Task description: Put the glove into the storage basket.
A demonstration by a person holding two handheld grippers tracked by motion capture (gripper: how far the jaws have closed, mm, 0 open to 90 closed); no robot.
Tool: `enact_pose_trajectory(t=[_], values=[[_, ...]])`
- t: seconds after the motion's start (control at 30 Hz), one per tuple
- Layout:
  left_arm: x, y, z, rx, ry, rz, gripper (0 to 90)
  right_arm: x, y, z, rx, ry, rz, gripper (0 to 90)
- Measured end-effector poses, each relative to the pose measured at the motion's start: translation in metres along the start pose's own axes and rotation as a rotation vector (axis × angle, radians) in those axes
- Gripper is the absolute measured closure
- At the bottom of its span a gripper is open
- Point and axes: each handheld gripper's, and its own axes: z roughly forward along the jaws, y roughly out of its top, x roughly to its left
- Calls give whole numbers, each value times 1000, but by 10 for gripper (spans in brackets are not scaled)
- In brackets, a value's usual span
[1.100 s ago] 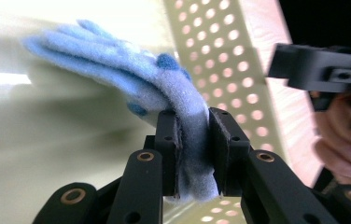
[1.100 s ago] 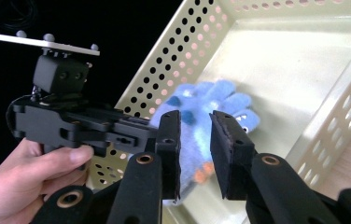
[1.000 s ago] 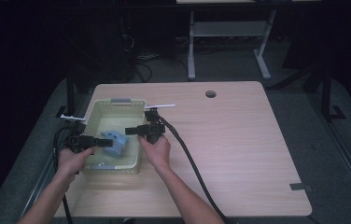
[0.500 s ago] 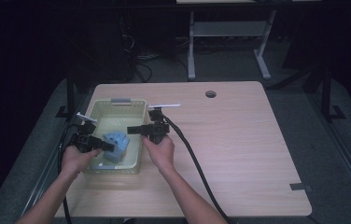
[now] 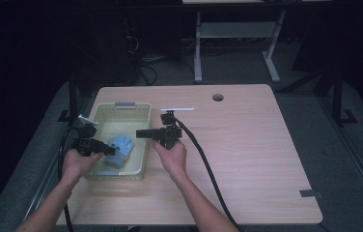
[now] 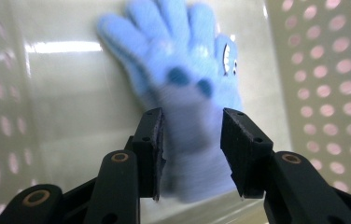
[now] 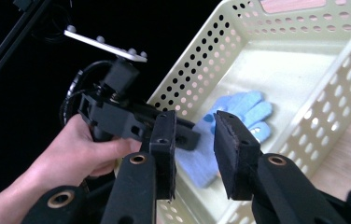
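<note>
Glove, light-blue knit w/ dark dots (image 6: 183,88), lies flat on the floor of the pale-yellow perforated plastic basket (image 5: 138,126), at about 8 o'clock on the wooden table (image 5: 247,145). My left gripper (image 6: 190,154) has just been opening; its jaws stand apart either side of the cuff, pads not pressing, so nothing's gripped. Right gripper (image 5: 143,133) hovers over the basket's 3 o'clock rim, jaws parted too, empty, also just opening. To finish this release well I'd widen the left jaws fully, then lift straight up w/o dragging the cuff. Long axis runs cuff-near to fingers-far, pointing toward 12 in the left gripper view.
</note>
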Motion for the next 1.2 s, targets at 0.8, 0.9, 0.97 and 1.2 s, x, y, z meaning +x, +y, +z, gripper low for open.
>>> enact_pose_trajectory(t=[0.8,0.9,0.97,1.2], values=[[-10,7,-14,-95,-72,11,595,-11,-2,-28,-32,-19,9,662],[-14,8,-12,-95,-99,19,579,-14,-4,-32,-36,-17,17,657],[-16,8,-12,-105,-110,31,572,-16,-4,-34,-35,-23,17,647],[-29,10,-13,-146,-177,51,525,-23,-4,-49,-55,-31,22,627]])
